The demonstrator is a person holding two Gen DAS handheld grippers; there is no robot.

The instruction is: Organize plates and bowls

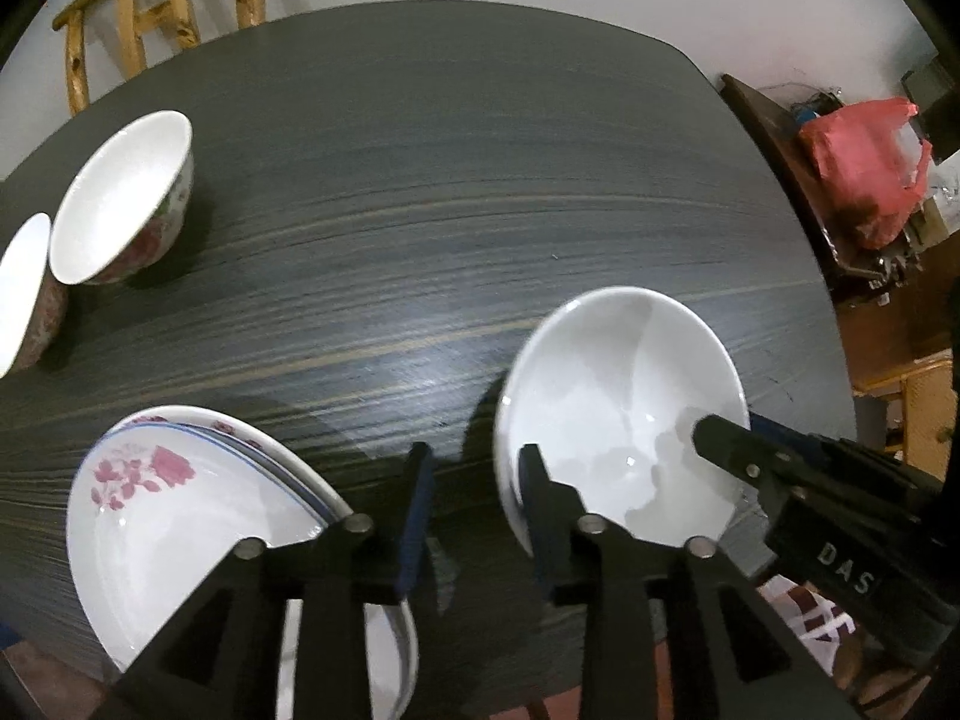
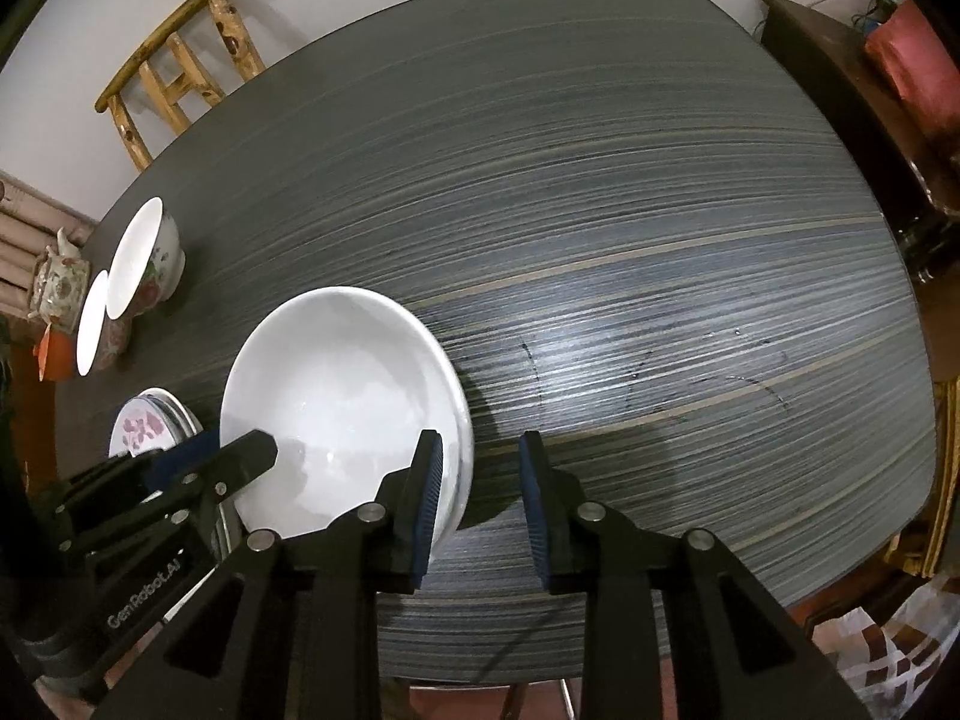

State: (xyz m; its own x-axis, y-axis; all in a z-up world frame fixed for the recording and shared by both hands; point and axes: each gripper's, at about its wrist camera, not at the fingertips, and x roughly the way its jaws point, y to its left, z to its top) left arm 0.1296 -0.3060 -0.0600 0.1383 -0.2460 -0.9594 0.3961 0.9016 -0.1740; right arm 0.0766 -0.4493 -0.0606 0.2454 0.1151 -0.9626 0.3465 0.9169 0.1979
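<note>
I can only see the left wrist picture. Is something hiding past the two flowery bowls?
Observer: Yes, a flowery teapot stands just past the flowery bowls, beyond the table edge.
Child: Is the right tool squeezing the big white bowl?
Observer: It looks like it isn't. The right tool straddles the white bowl rim, its fingers apart, with dark table showing between them.

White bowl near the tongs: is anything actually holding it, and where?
Nothing looks held. The white bowl sits on the table; the left tongs and right tongs straddle opposite sides of its rim, open and not pinching.
</note>
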